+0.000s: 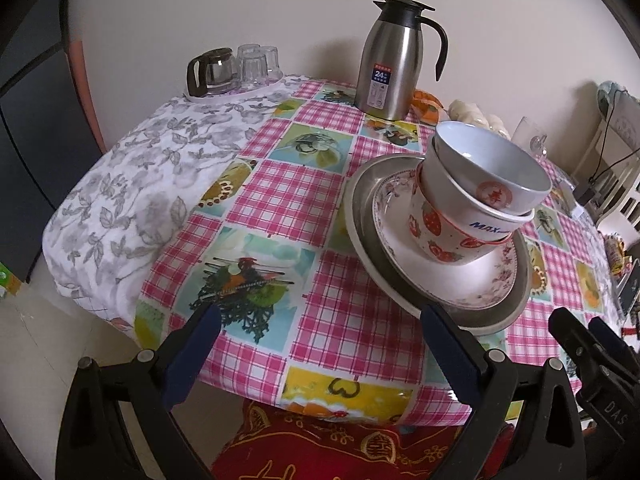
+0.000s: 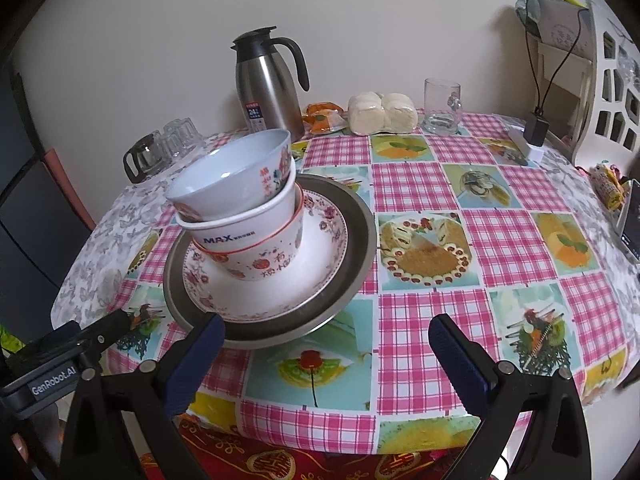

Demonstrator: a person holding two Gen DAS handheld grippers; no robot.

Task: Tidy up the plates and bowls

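Note:
A stack stands on the checked tablecloth: a steel plate at the bottom, a floral plate on it, then three nested bowls, with a strawberry-patterned bowl lowest, a white MAX bowl in it and a pale blue bowl on top. My left gripper is open and empty in front of the stack, to its left. My right gripper is open and empty, its left finger near the steel plate's front rim.
A steel thermos jug stands at the back. A tray with a glass pot and upturned glasses is back left. Wrapped buns, a glass mug, a charger and a phone lie to the right. A red cushion is below the table edge.

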